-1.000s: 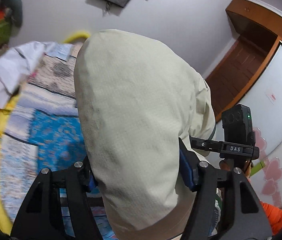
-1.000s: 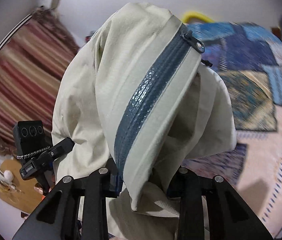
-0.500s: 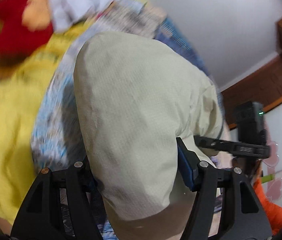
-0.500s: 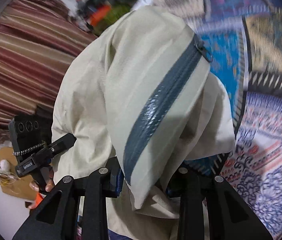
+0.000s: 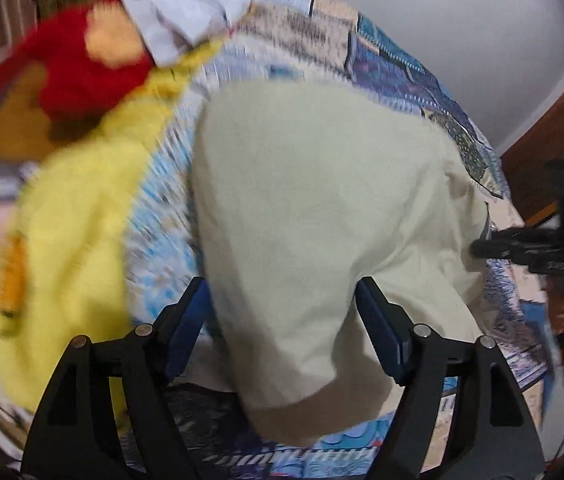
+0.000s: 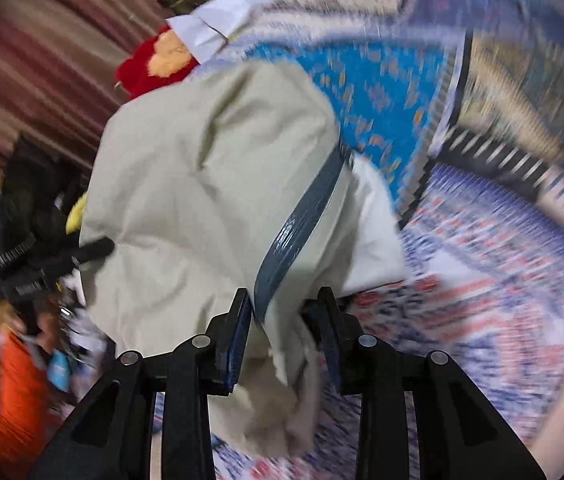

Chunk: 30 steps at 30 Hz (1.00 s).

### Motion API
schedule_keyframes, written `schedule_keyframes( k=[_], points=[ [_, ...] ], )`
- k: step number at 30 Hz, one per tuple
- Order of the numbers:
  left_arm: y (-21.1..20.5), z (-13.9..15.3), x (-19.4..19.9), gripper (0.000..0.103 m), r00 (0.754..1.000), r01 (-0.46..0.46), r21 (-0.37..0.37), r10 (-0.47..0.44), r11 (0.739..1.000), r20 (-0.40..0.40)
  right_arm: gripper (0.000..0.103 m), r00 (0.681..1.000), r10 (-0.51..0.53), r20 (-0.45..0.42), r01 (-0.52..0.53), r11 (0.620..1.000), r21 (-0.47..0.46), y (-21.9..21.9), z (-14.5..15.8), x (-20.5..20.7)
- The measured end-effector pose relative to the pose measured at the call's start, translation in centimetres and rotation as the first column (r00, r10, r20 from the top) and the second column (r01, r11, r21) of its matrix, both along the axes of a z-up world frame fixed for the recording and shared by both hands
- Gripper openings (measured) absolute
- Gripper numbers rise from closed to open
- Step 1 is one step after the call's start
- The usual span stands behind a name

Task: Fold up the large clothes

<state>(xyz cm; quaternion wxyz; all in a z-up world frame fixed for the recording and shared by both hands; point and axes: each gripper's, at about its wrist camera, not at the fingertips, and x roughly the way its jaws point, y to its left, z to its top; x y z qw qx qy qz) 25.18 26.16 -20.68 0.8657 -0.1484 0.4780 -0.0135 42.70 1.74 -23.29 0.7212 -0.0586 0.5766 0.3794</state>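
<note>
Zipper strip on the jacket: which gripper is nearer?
Right. The right gripper has its jaws shut on the jacket right at the zipper strip. The left gripper clamps plain fabric; no zipper shows in its view.

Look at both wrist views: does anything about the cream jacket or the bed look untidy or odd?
Yes. The cream jacket hangs bunched between the left tool and right tool, its zipper slanted. Other clothes, white and yellow, lie loose on the patterned bedspread.
</note>
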Motion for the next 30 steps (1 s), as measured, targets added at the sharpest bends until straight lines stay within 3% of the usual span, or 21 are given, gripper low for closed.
schedule_keyframes(
  k=[3, 6, 8, 12, 16, 21, 23, 25, 27, 30],
  points=[
    [0.3, 2.3, 0.7, 0.075, 0.996, -0.029, 0.107, 0.02, 0.994, 0.088, 0.03, 0.989, 0.0, 0.147, 0.002, 1.0, -0.014, -1.1, 3.2, -0.3],
    [0.7, 4.2, 2.8, 0.083, 0.986, -0.089, 0.223, 0.054, 0.971, 0.158, 0.03, 0.962, -0.014, 0.273, 0.006, 1.0, 0.03, 0.1, 6.2, -0.4],
    [1.1, 3.8, 4.8, 0.083, 0.986, -0.1, 0.266, 0.059, 0.959, 0.159, 0.03, 0.951, -0.001, 0.308, -0.019, 0.998, 0.062, 2.3, 7.1, -0.2],
    [2.1, 0.7, 9.4, 0.084, 0.99, -0.135, 0.343, 0.115, 0.93, 0.076, 0.03, 0.953, 0.066, 0.295, -0.095, 0.992, 0.087, 7.5, 6.3, 0.2],
    [3.6, -1.4, 11.4, 0.089, 0.985, -0.174, 0.322, 0.164, 0.931, 0.059, 0.029, 0.973, 0.077, 0.216, -0.092, 0.994, 0.063, 10.9, 2.2, 2.7],
    [4.5, -1.9, 11.1, 0.094, 0.983, -0.185, 0.311, 0.177, 0.932, 0.053, 0.029, 0.996, -0.036, 0.081, 0.027, 0.994, 0.109, 7.0, -0.1, 6.4],
    [4.3, -0.6, 10.2, 0.091, 0.979, -0.205, 0.303, 0.195, 0.931, 0.064, 0.029, 0.988, -0.092, 0.125, 0.087, 0.995, 0.044, 4.9, 0.4, 7.0],
    [3.3, 1.1, 8.9, 0.086, 0.981, -0.192, 0.292, 0.173, 0.937, 0.087, 0.029, 0.986, -0.11, 0.124, 0.103, 0.993, 0.065, 3.1, 1.4, 6.6],
    [1.6, 2.6, 7.3, 0.086, 0.989, -0.125, 0.288, 0.094, 0.95, 0.117, 0.03, 0.986, -0.113, 0.127, 0.101, 0.99, 0.095, 1.8, 2.9, 5.4],
    [-1.3, 4.0, 4.8, 0.088, 0.989, -0.029, 0.318, -0.019, 0.948, 0.147, 0.03, 0.978, -0.029, 0.206, 0.006, 0.994, 0.107, 2.3, 5.4, 1.7]
  ],
)
